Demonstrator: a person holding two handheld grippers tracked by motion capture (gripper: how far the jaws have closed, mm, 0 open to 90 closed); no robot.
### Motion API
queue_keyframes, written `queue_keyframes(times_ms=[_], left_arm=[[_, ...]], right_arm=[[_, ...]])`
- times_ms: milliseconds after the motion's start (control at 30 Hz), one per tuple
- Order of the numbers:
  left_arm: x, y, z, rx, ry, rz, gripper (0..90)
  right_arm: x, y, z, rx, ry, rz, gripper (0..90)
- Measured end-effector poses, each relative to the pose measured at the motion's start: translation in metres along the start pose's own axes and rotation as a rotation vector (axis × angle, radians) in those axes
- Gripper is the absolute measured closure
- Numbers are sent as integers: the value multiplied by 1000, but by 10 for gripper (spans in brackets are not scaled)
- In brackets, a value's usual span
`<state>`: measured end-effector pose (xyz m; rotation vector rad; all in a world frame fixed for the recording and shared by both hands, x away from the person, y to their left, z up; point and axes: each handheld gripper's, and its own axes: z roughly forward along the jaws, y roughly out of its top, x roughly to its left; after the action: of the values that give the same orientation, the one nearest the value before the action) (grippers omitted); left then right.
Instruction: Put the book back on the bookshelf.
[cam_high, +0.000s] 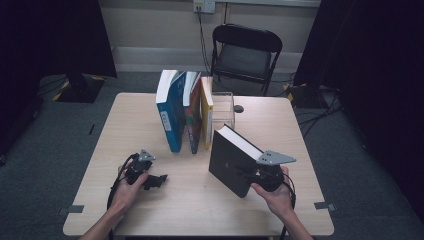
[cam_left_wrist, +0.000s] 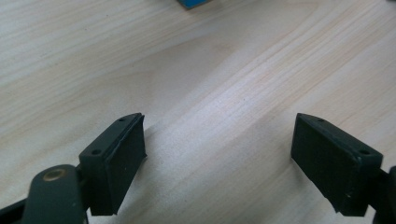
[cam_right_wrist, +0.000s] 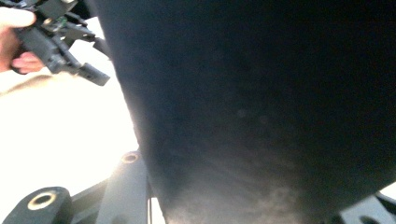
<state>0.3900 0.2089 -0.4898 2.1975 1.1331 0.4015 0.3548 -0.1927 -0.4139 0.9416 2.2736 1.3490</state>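
- A pale wooden table (cam_high: 150, 210) is seen from above, with a person's forearms reaching in from the near edge.
- The right gripper (cam_high: 250, 176), in the person's right hand (cam_high: 274, 196), clamps a thick black book (cam_high: 227, 162) by its near lower corner.
- The black book stands tilted on the table at right of centre, its white page edge facing up and to the right.
- In the right gripper view the black book's dark cover (cam_right_wrist: 261, 107) sits between the jaws.
- The left gripper (cam_high: 159, 180) rests low over the table at the near left, held in the person's left hand (cam_high: 127, 192) and pointing right.
- In the left gripper view its jaws stand wide apart with nothing but bare table (cam_left_wrist: 210, 93) between them.
- At the middle of the table's far half, three books stand upright in a row: a blue book (cam_high: 169, 112), an orange book (cam_high: 192, 117) and a yellow book (cam_high: 206, 112), touching side by side.
- A clear plastic box (cam_high: 224, 107) stands just right of the yellow book.
- The black book is near this row, in front and to the right, apart from it.
- A black folding chair (cam_high: 245, 52) stands beyond the table.
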Motion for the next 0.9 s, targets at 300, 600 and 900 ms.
queue_keyframes(times_ms=[300,600,900], left_arm=[[4,-7,7,-77,4,14,64],[4,-6,10,-88,8,11,19],[4,-6,10,-85,10,13,15]], right_arm=[[-13,4,4,0,-76,55,526],[-16,8,11,-2,-135,86,525],[-20,16,28,-12,-187,111,525]])
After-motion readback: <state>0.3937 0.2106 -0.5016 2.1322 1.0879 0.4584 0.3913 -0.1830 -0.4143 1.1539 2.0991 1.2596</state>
